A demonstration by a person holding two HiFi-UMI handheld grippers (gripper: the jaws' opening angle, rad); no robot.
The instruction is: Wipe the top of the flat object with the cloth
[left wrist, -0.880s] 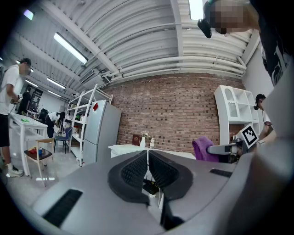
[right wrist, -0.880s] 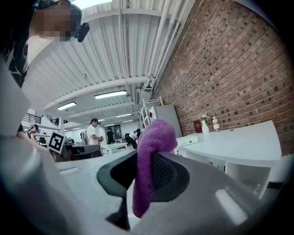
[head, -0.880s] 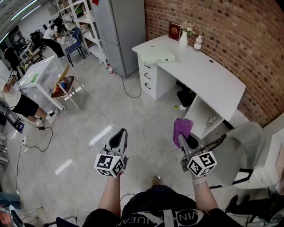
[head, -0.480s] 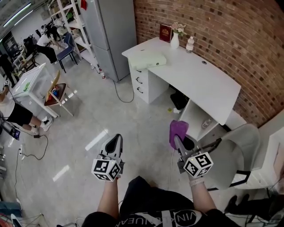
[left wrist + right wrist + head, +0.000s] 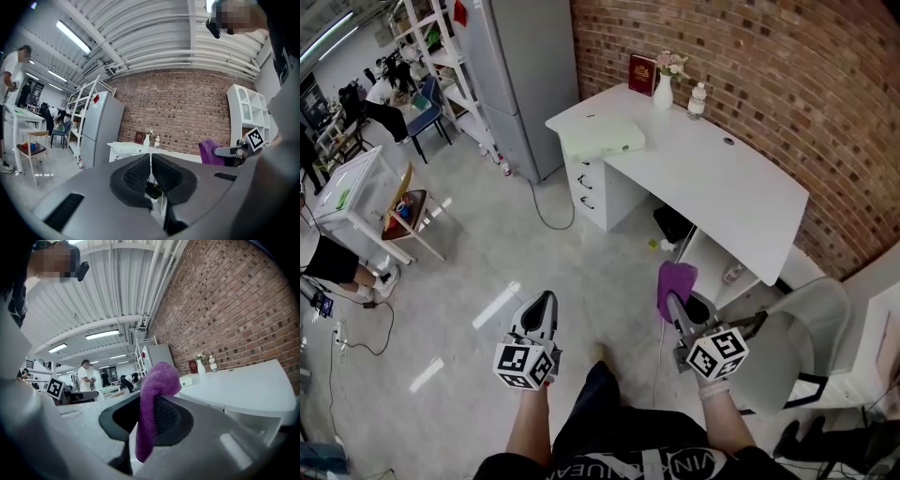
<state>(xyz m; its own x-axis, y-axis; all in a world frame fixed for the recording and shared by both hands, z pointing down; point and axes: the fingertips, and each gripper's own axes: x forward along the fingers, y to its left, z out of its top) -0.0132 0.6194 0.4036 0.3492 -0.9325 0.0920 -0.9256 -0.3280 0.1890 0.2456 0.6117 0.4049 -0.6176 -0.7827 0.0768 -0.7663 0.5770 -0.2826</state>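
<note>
A person stands holding two tongs out level. The left tongs (image 5: 546, 298) are closed tight with nothing between them. The right tongs (image 5: 668, 298) are clamped on one purple cloth (image 5: 676, 281), which drapes over the tips. Well ahead, one white surface (image 5: 712, 183) along a brick wall carries one pale green flat object (image 5: 600, 139) at its left end, plus one vase (image 5: 663, 91), one bottle (image 5: 697, 99) and one red book (image 5: 642, 74)
</note>
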